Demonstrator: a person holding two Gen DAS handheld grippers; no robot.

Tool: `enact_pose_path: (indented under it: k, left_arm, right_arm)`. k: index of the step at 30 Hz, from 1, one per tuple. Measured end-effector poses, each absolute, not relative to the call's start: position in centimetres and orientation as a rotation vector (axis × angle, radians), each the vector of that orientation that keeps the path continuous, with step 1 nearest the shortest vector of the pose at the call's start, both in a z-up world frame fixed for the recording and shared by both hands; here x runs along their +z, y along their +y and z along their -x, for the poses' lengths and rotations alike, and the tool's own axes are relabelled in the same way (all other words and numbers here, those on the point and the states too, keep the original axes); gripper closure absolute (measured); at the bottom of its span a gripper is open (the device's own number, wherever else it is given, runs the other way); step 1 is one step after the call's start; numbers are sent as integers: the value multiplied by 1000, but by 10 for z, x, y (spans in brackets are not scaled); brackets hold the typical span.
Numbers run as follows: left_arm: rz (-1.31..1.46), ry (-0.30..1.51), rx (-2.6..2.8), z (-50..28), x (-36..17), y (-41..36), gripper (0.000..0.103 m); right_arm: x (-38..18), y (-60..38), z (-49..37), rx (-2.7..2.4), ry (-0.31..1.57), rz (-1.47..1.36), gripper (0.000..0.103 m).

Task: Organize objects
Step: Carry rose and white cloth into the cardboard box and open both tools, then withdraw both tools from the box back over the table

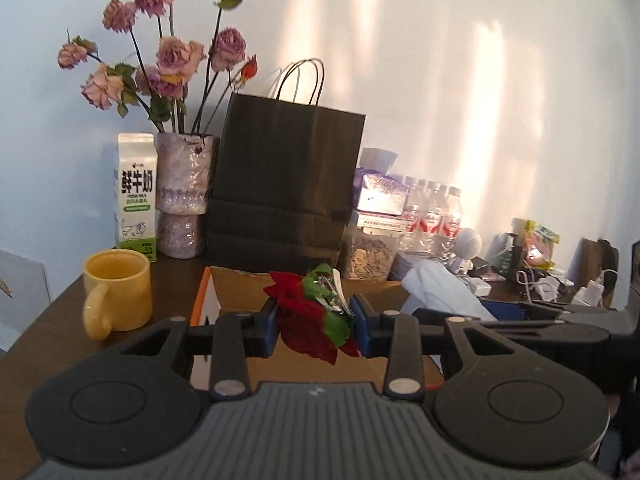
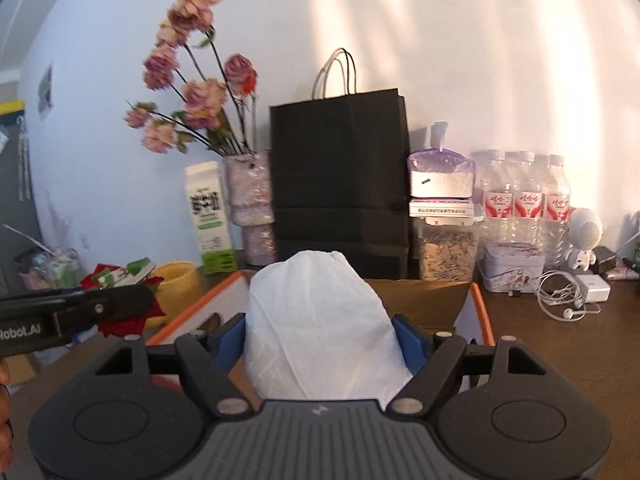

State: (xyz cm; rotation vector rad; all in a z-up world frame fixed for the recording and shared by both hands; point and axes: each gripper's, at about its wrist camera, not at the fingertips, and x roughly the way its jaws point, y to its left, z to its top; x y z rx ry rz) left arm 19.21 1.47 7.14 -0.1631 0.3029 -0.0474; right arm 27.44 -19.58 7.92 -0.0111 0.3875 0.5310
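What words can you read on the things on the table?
"鲜牛奶" on the milk carton; its smaller print is too small to read.
"obot.AI" on the left gripper's side, first letters cut off.
Red labels on the water bottles: blurred, unreadable.

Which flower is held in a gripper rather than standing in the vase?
The dark red rose, clamped in the left gripper. The faded pink-purple roses stand on stems in the vase.

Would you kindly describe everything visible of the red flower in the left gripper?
The red flower looks artificial: dark red fabric-like petals, green leaves and a silvery metal clip on top. It is pinched between the blue pads of the left gripper, held above the open cardboard box, with petals drooping below the fingers.
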Motion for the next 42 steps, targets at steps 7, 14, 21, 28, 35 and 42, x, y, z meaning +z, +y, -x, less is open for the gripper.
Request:
enact_pose_path:
  k: [7, 14, 21, 28, 35, 42]
  left_arm:
    - [175, 335, -17, -246, 55, 10, 66]
    - [148, 402, 23, -278, 35, 16, 66]
    - [124, 391, 67, -282, 32, 17, 0]
    - [123, 408, 80, -283, 33, 17, 0]
    - [124, 408, 76, -281, 35, 16, 0]
    - [120, 381, 58, -264, 44, 14, 0]
  right_arm:
    - [62, -182, -313, 449, 413, 44, 27]
    - [40, -180, -338, 418, 485, 67, 27]
    - [34, -180, -344, 386, 512, 87, 0]
    - [34, -181, -344, 387, 515, 87, 0]
    - [35, -181, -342, 392, 514, 86, 0]
    - [52, -184, -323, 410, 465, 92, 0]
